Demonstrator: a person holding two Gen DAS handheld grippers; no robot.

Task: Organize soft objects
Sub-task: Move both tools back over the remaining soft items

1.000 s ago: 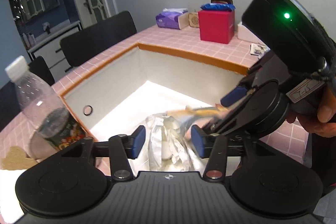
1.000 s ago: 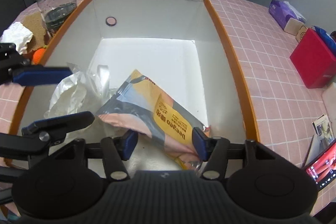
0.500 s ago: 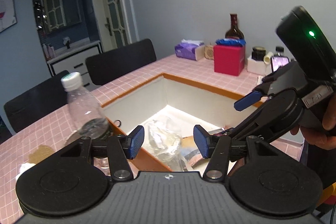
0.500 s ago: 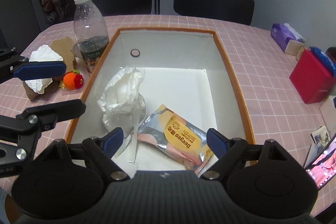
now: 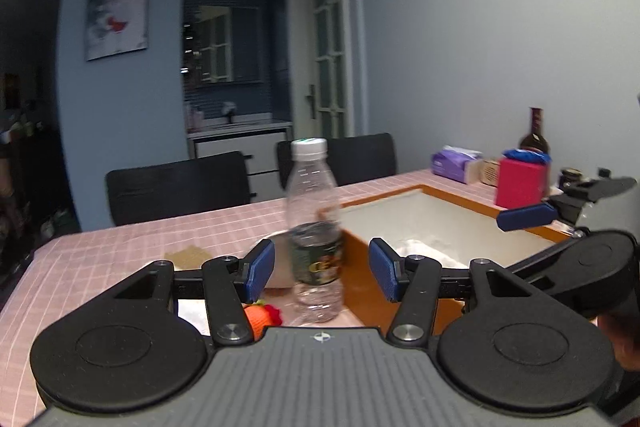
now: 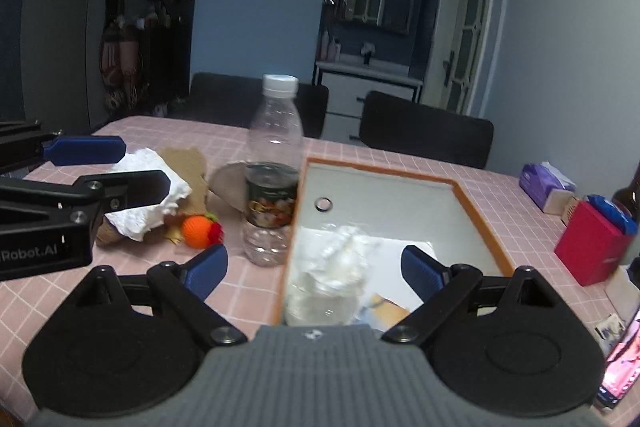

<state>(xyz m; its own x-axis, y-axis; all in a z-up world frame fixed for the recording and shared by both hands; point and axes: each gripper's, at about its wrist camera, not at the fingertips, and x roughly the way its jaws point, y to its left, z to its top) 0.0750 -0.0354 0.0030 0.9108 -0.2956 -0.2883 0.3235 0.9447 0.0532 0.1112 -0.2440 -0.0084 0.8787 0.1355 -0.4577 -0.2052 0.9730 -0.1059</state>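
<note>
A white box with an orange rim [image 6: 464,195] holds a crumpled white plastic bag [image 6: 344,259] and a snack pouch [image 6: 384,311]. My right gripper [image 6: 314,270] hovers over the box's near left corner. Its jaws are opening and nothing is pressed between them. Left of the box lie an orange knitted toy [image 6: 198,231] and a crumpled white tissue [image 6: 148,195]. My left gripper [image 5: 322,271] is open and empty, raised over the table's near left side. The orange toy [image 5: 260,319] lies below its left finger. The box [image 5: 452,199] is on its right.
A clear water bottle [image 6: 274,167] stands against the box's left wall, and the bottle [image 5: 316,227] sits just beyond the left gripper's fingers. At the right are a red box [image 6: 592,243], a purple tissue pack [image 6: 546,183], a brown glass bottle [image 5: 534,133] and a phone [image 6: 620,367]. Black chairs line the table's far side.
Both grippers have drawn back and up out of the box. The right one let go of the snack pouch and widened. Both views swung left toward the bottle.
</note>
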